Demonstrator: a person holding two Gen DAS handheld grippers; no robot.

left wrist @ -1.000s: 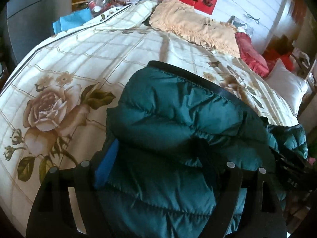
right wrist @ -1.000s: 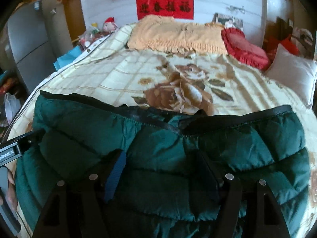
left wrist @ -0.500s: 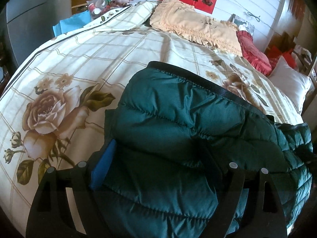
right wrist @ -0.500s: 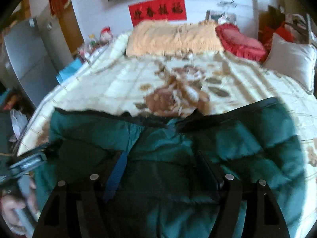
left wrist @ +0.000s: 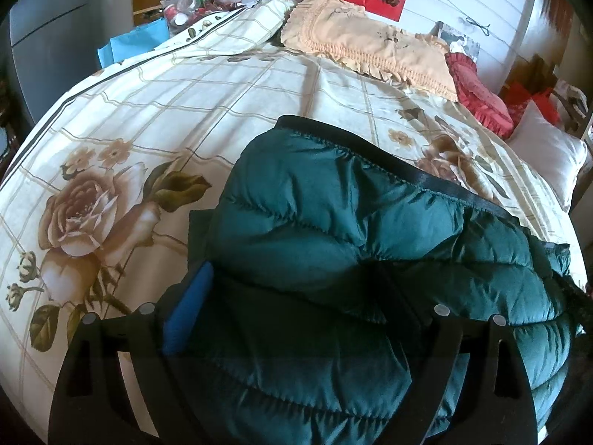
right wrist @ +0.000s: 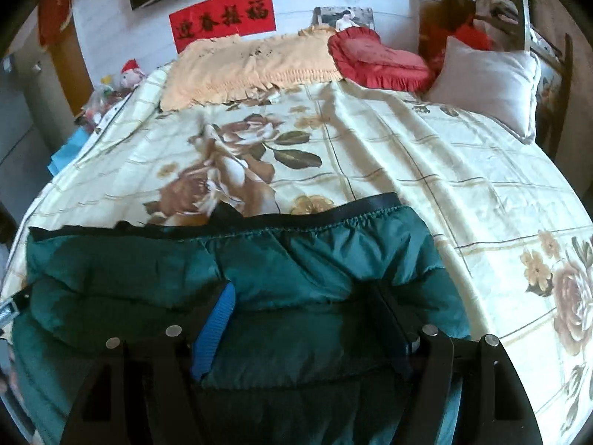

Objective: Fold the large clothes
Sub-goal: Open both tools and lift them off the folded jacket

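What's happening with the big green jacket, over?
Left claw and right claw both wide open, jacket fabric bulging between the fingers. Green puffer jacket bunched on the floral bedspread, black hem toward the pillows. Nothing in the way.

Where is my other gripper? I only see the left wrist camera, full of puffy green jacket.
Observer: The right gripper is over the green jacket, fingers wide apart with jacket between them.
Operator: Is it squeezing?
Observer: I cannot tell. Its camera does show the jacket's black hem stopping, with bare bedspread to the right.
Operator: What's the red frilly thing by the pillows?
Observer: From that side the red cushion is plainly heart-shaped.
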